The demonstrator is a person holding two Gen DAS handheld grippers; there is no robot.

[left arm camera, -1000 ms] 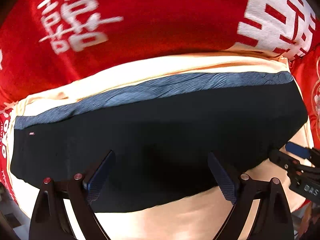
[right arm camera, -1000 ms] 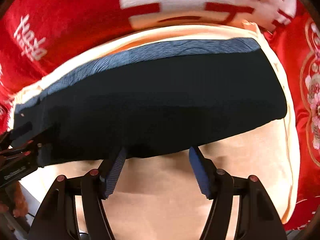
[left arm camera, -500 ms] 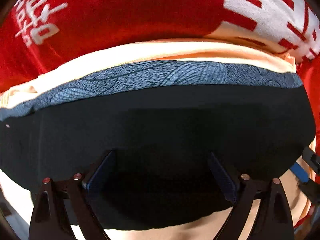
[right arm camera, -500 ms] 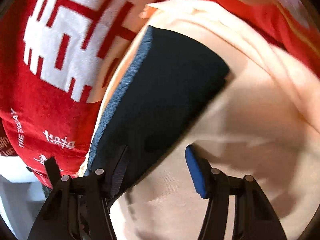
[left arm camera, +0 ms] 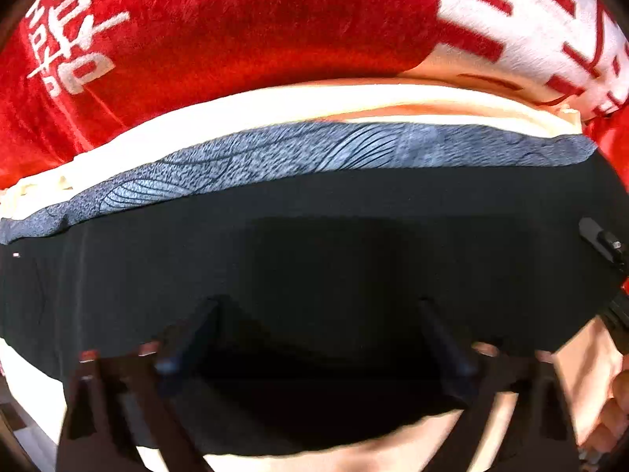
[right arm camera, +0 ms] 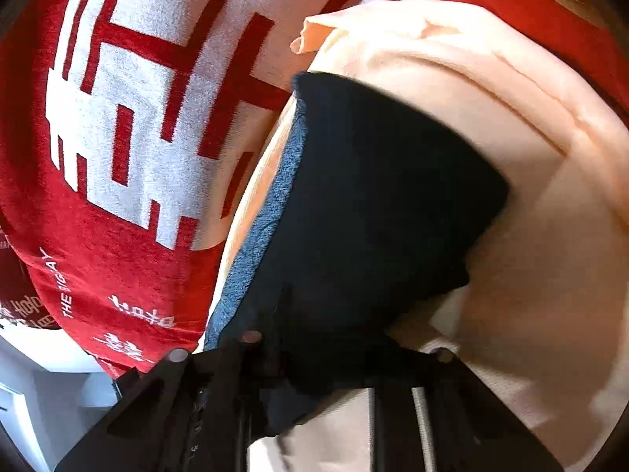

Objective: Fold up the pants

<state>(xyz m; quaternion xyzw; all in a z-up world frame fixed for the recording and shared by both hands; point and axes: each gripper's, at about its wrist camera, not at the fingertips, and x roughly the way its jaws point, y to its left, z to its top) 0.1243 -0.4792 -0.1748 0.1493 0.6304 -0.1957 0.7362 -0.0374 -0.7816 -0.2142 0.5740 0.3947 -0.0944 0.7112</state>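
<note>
The black pants [left arm camera: 334,244] with a grey-blue patterned waistband [left arm camera: 314,153] lie folded across a cream cloth [left arm camera: 298,102]. My left gripper [left arm camera: 314,338] is open just above the black fabric, its fingers wide apart and blurred. In the right wrist view the pants [right arm camera: 377,181] run up and to the right. My right gripper [right arm camera: 326,354] is shut on the near edge of the pants, and the fabric covers its fingertips. The right gripper also shows at the right edge of the left wrist view [left arm camera: 605,244].
A red blanket with white characters [left arm camera: 243,27] lies under and behind the cream cloth; it fills the left of the right wrist view [right arm camera: 129,118]. A grey-white floor or furniture edge [right arm camera: 47,385] shows at the lower left there.
My left gripper has moved forward and down over the pants. My right gripper has swung round to the pants' end and closed on their edge; it was open before.
</note>
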